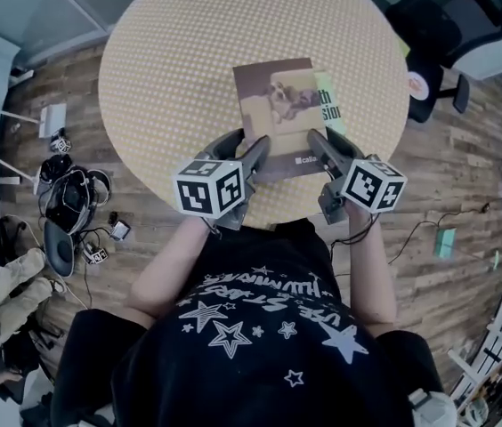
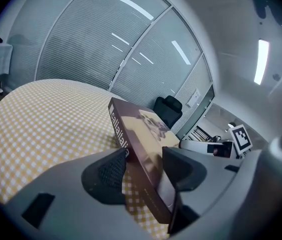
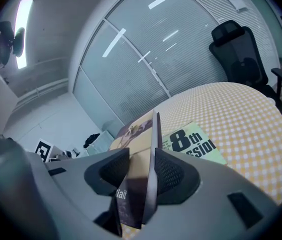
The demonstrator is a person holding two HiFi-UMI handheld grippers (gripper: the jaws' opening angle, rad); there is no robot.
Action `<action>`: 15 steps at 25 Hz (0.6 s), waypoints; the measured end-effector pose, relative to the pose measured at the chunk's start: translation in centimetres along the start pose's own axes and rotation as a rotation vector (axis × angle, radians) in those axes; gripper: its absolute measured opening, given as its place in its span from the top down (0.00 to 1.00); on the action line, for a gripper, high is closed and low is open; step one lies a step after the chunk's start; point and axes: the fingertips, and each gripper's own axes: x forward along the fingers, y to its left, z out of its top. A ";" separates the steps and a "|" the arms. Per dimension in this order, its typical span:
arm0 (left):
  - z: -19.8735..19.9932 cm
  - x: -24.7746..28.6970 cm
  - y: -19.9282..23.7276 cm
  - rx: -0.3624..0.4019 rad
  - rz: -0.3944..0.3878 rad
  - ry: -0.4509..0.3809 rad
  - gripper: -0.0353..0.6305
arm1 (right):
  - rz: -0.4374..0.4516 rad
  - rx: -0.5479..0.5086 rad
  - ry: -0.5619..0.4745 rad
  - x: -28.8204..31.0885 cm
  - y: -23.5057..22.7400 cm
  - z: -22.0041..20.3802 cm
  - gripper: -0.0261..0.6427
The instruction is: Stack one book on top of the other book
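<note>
Head view shows green book point(image 1: 329, 100) on round yellow-checked table point(image 1: 171, 60) over wooden floor point(image 1: 465, 149).

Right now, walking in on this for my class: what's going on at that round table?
A person holds a brown book with a tool in each hand. The left tool and the right tool each clamp it near one of its near corners. The book sits over a green book that lies flat on the checked round table and covers most of it, with its near edge raised. It has not been let go yet.
</note>
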 end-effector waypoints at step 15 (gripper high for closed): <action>-2.9 6.5 -4.8 -0.023 0.134 0.000 0.61 | 0.082 -0.053 0.140 -2.9 -8.3 0.6 0.71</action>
